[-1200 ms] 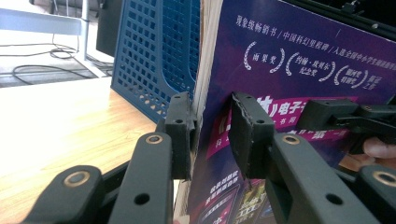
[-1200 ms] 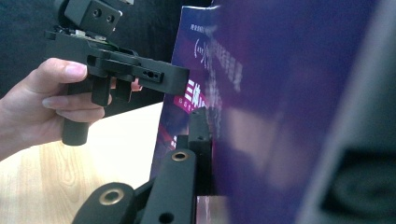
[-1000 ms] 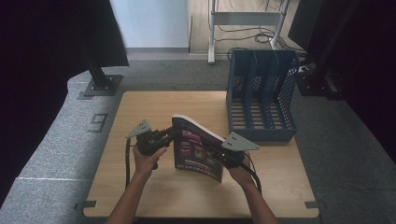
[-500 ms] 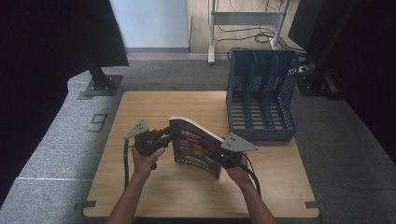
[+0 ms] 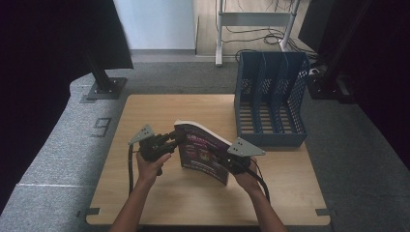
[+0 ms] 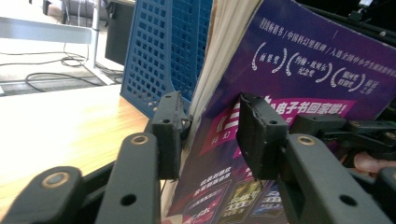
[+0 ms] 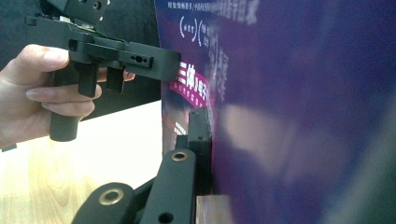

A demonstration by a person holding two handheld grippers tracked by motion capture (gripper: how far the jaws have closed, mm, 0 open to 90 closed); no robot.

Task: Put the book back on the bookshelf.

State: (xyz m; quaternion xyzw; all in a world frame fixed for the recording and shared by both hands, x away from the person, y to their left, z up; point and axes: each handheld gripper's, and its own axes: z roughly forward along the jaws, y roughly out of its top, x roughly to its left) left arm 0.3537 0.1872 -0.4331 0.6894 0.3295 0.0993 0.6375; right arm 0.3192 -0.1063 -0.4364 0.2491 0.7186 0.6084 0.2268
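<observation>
Your wooden table [image 5: 145, 203] carries a blue file rack [image 5: 270, 104] at its far right corner; its upright slots are empty, as far as the high view lets you see. In front of it, near the table's middle, stands the book [image 5: 203, 152] with the purple cover, upright on its lower edge and tilted, held from both sides.

Your right gripper [image 5: 231, 162] is pinching the book's right edge. In the right gripper view the cover is a close blur and hides one jaw.

Your left gripper [image 6: 210, 128] straddles the book's other edge. Its jaws have just been opening, and you can see a gap between the right pad and the cover; whether the left pad touches the pages is hard to make out.

Compared with a second ago, the book stands in the same spot.
</observation>
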